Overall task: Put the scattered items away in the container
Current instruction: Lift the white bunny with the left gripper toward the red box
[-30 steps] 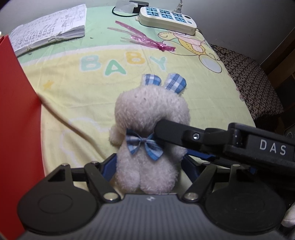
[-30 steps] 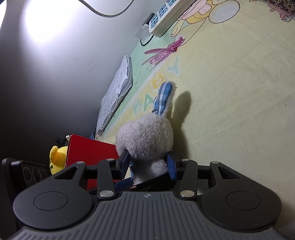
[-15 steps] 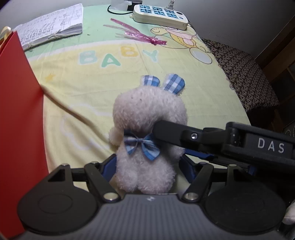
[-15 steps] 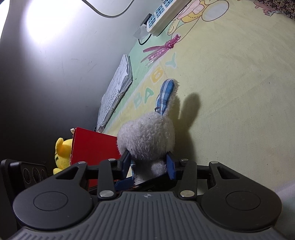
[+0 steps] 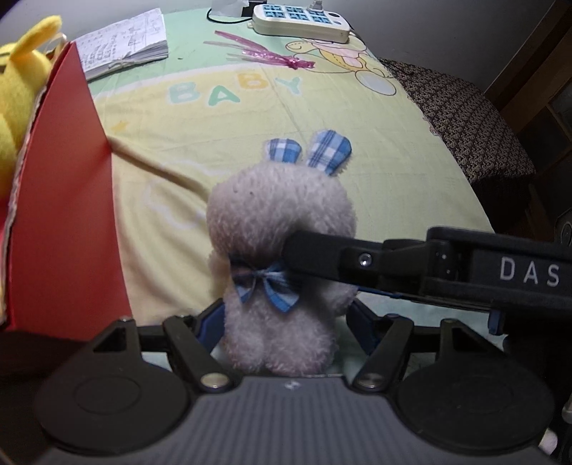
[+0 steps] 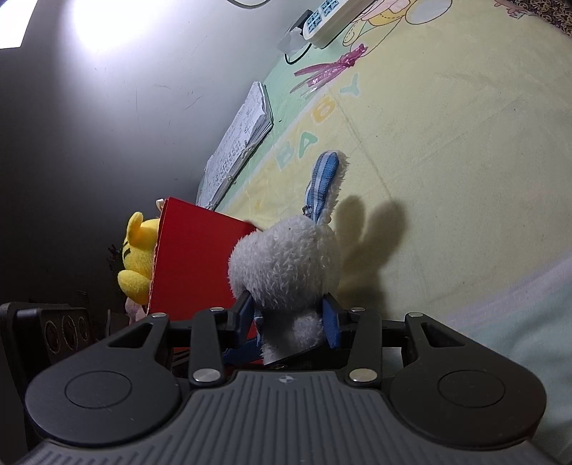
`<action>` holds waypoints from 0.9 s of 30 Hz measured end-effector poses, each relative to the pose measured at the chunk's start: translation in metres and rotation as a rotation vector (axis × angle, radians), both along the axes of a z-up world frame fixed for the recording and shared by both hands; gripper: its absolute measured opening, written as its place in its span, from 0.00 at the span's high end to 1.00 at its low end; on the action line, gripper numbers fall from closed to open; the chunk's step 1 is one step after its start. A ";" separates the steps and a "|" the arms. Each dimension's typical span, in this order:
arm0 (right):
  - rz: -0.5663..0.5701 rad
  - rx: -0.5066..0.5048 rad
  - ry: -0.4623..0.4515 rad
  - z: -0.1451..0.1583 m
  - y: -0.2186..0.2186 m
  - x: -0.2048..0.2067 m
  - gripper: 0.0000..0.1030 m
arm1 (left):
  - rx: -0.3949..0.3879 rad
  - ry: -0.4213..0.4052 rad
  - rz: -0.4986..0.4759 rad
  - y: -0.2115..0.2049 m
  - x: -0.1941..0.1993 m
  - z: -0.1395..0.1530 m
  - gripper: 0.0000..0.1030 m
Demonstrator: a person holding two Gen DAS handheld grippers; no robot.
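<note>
A white plush bunny (image 5: 279, 229) with blue plaid ears and a blue bow hangs just above the yellow sheet, held from two sides. My left gripper (image 5: 284, 322) is shut on its lower body, a blue pad on each flank. My right gripper (image 6: 287, 314) is shut on the bunny (image 6: 286, 257) below its head. One black finger (image 5: 357, 259) of the right gripper crosses the left wrist view from the right. The red box (image 5: 64, 214) stands close by on the left, with a yellow plush toy (image 5: 18, 89) behind its wall. The right wrist view shows the red box (image 6: 193, 264) just left of the bunny.
On the far side of the BABY sheet (image 5: 232, 93) lie an open notebook (image 5: 125, 46), a pink ribbon (image 5: 264, 53) and a white power strip (image 5: 300, 19). A dark patterned cloth (image 5: 464, 125) covers the right edge. A grey wall (image 6: 107, 125) runs behind the box.
Both grippers have carried the bunny toward the red box and a little upward. The box wall and the yellow toy now show much larger.
</note>
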State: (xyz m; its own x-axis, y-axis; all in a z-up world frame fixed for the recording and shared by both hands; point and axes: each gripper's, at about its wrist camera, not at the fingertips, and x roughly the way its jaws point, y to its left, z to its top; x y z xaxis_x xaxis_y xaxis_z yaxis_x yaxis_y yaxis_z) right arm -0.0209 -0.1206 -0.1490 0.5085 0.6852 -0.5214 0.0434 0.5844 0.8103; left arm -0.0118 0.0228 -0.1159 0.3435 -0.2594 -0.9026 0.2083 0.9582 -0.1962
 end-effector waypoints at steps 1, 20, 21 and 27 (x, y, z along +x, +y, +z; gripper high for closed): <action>0.000 -0.008 -0.006 0.003 0.003 -0.006 0.58 | 0.002 -0.002 -0.009 0.002 -0.003 0.001 0.32; -0.154 -0.088 -0.033 0.022 0.068 -0.082 0.67 | -0.027 0.009 -0.226 0.057 -0.053 0.010 0.33; -0.162 -0.099 -0.031 0.020 0.071 -0.085 0.67 | -0.039 0.014 -0.226 0.061 -0.054 0.008 0.33; -0.168 -0.175 -0.016 0.010 0.088 -0.099 0.67 | -0.059 0.061 -0.246 0.067 -0.058 -0.007 0.34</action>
